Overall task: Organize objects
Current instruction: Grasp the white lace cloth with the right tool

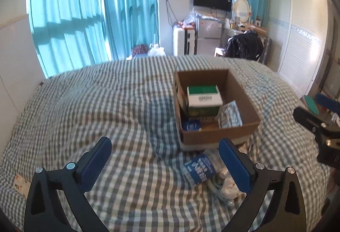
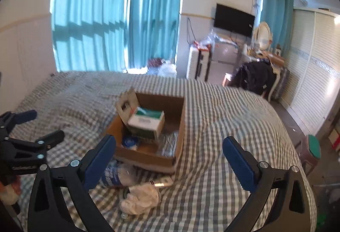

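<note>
Both your left gripper and right gripper are wide open and hold nothing. The blue packet lies on the bed, just near the box. Go down slowly, pinch only the packet, then lift it into the box.
</note>
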A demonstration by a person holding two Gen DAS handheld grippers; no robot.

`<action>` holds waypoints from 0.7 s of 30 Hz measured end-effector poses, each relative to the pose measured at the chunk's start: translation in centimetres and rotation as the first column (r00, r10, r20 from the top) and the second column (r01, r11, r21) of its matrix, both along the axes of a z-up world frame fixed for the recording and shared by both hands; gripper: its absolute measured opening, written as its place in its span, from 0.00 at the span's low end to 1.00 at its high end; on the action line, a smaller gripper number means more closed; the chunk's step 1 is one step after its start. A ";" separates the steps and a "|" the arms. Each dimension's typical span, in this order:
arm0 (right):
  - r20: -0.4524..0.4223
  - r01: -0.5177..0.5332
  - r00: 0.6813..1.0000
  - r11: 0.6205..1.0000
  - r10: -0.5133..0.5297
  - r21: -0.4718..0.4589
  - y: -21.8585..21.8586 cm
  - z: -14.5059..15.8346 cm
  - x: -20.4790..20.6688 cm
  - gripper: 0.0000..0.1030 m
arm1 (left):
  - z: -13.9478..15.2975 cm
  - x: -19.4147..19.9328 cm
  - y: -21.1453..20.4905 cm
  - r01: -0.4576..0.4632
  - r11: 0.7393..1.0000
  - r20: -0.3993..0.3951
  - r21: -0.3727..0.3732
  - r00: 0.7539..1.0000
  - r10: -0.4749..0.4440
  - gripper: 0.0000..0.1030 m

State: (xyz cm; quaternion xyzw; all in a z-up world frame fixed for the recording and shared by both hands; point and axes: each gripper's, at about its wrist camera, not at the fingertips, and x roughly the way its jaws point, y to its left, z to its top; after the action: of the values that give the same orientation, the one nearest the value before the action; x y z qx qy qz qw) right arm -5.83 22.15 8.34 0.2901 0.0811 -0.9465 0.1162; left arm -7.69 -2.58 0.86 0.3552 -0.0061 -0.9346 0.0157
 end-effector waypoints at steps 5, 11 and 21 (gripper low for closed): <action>0.135 -0.035 0.990 0.999 0.035 0.000 -0.4 -6.7 -1.4 0.98 | -5.9 -0.9 -0.1 -0.042 0.999 0.125 0.010 0.991 0.041 1.00; 0.311 -0.074 0.948 0.997 0.073 -0.009 -0.8 -13.6 -2.4 0.98 | -10.1 -1.6 0.2 -0.031 0.999 0.200 -0.033 0.979 0.037 1.00; 0.487 -0.191 0.856 0.982 0.174 -0.016 -2.8 -19.4 -3.2 0.26 | -12.0 -2.3 0.8 0.001 0.999 0.265 -0.036 0.964 0.008 1.00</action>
State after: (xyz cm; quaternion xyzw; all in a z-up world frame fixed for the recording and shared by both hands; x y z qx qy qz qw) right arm -9.03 19.40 -11.06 0.5114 0.0918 -0.8264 0.2173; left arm -9.99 -1.74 -11.17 0.4768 -0.0242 -0.8784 0.0228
